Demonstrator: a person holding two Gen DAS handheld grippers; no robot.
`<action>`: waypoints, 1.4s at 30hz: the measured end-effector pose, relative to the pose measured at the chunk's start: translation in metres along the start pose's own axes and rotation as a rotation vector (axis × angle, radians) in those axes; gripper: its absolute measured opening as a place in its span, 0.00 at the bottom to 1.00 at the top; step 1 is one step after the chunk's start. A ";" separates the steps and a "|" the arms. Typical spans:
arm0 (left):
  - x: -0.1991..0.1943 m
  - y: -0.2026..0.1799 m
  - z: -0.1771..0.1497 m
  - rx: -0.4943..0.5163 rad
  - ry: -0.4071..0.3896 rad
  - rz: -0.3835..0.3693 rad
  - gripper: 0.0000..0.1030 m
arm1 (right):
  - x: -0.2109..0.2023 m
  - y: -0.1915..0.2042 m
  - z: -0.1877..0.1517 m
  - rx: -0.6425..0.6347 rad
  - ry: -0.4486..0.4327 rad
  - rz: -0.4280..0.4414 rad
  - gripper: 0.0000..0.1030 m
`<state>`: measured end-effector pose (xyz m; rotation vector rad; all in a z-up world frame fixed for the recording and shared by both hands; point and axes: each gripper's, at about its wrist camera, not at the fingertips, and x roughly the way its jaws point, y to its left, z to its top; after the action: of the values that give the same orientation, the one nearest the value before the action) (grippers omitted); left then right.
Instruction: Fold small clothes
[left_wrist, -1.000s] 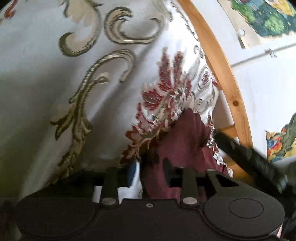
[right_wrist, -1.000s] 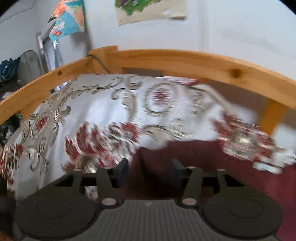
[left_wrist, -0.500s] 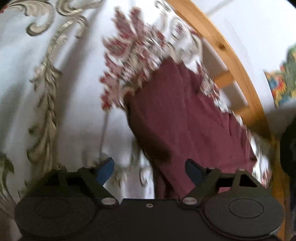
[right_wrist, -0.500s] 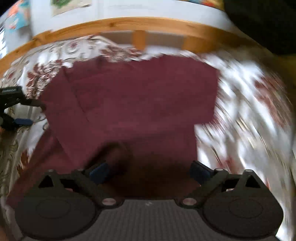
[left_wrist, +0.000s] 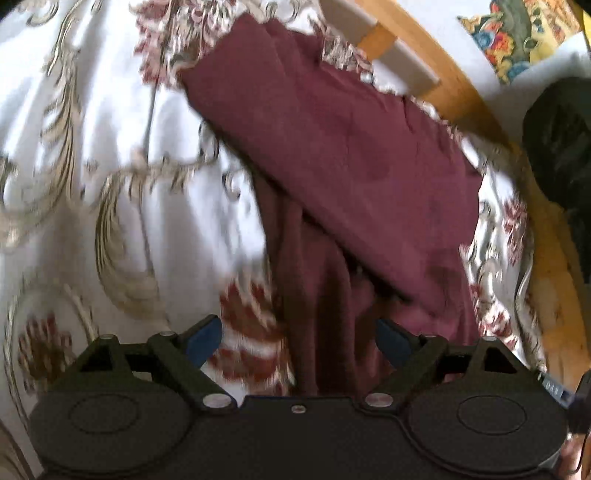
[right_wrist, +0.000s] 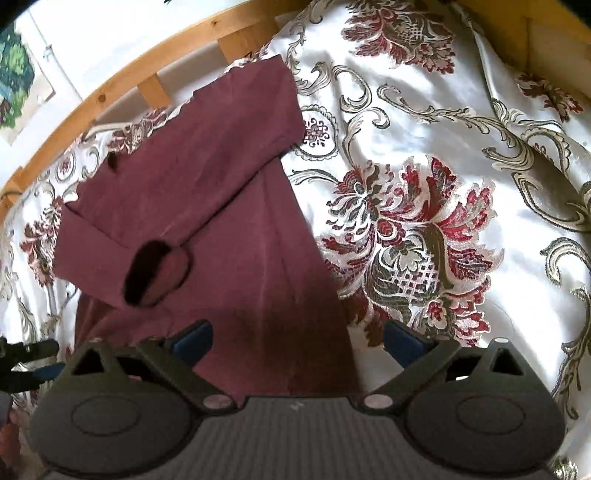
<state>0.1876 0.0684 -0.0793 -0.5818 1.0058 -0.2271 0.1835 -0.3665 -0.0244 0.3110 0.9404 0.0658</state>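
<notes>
Where visible, bedspread (right_wrist: 424, 155) beneath garment (right_wrist: 207, 192).

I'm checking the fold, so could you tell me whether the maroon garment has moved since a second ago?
Yes: the maroon garment now lies spread flat, extending away from the wooden bed rail.

wooden bed frame (right_wrist: 122, 79), white wall (right_wrist: 92, 33), posters (left_wrist: 517, 33)

My left gripper (left_wrist: 295, 338) tilts downward with its jaws spread wide, having just been opening, nothing pressed between the blue pads (left_wrist: 203, 339). My right gripper (right_wrist: 297, 341) also angles down, jaws just opened wide, gripping nothing.
</notes>
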 end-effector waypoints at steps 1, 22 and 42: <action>0.001 0.000 -0.005 -0.004 0.010 0.010 0.88 | 0.001 0.001 -0.001 -0.006 0.004 -0.003 0.96; -0.031 0.019 -0.053 -0.207 0.015 -0.021 0.78 | 0.006 -0.006 -0.001 0.059 0.003 0.023 0.93; 0.015 -0.004 -0.057 -0.103 0.171 -0.060 0.29 | 0.018 -0.007 0.000 0.055 0.037 -0.001 0.91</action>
<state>0.1478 0.0380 -0.1106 -0.6952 1.1715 -0.2834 0.1930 -0.3697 -0.0405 0.3609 0.9797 0.0450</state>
